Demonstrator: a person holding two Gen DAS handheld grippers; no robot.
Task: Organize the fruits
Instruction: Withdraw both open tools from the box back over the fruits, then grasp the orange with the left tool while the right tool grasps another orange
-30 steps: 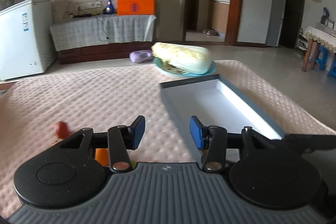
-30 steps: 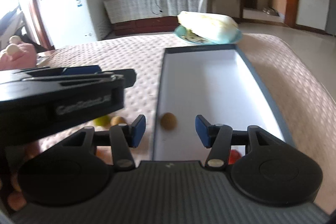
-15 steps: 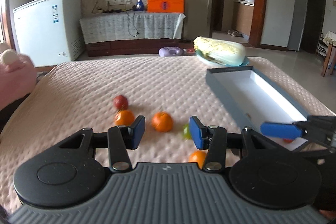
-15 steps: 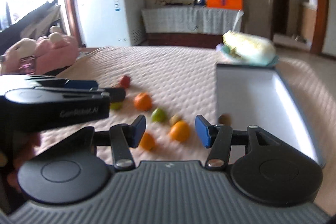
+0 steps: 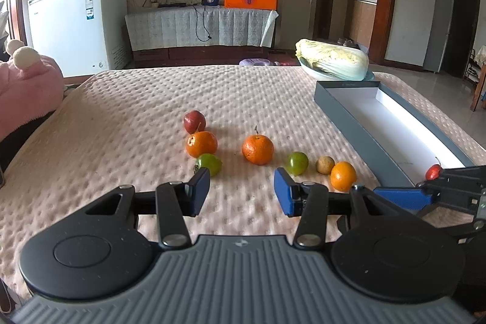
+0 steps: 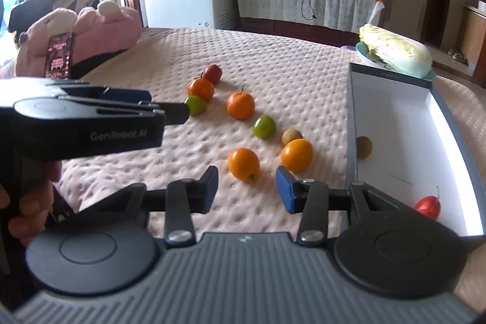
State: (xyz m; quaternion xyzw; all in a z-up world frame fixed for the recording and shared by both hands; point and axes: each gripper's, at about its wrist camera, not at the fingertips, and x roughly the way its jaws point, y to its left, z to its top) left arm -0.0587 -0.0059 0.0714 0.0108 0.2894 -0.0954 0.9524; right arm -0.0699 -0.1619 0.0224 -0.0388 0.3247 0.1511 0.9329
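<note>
Several loose fruits lie on the pink quilt: a red one point(image 5: 194, 121), oranges point(image 5: 258, 149) point(image 6: 296, 155), green ones point(image 5: 297, 163) point(image 6: 196, 105) and a small brown one point(image 5: 325, 165). The grey box point(image 5: 346, 114) with a white inside stands to their right and holds a red fruit point(image 6: 428, 207) and a brown one point(image 6: 364, 147). My left gripper point(image 5: 241, 192) hovers open and empty, just short of the fruits. My right gripper point(image 6: 247, 189) has closing jaws with nothing between them. An orange point(image 6: 244, 164) lies just beyond its fingertips.
A cabbage point(image 5: 332, 63) on a blue plate sits behind the box's far end. A pink plush toy point(image 6: 91, 29) lies at the quilt's left edge. A hand grips the left gripper's handle point(image 6: 30, 211). Beyond the quilt stand a white freezer point(image 5: 79, 23) and a covered cabinet.
Both views swung left from the box to the loose fruits on the quilt. The right gripper's jaws have come closer together. The left jaws kept their width.
</note>
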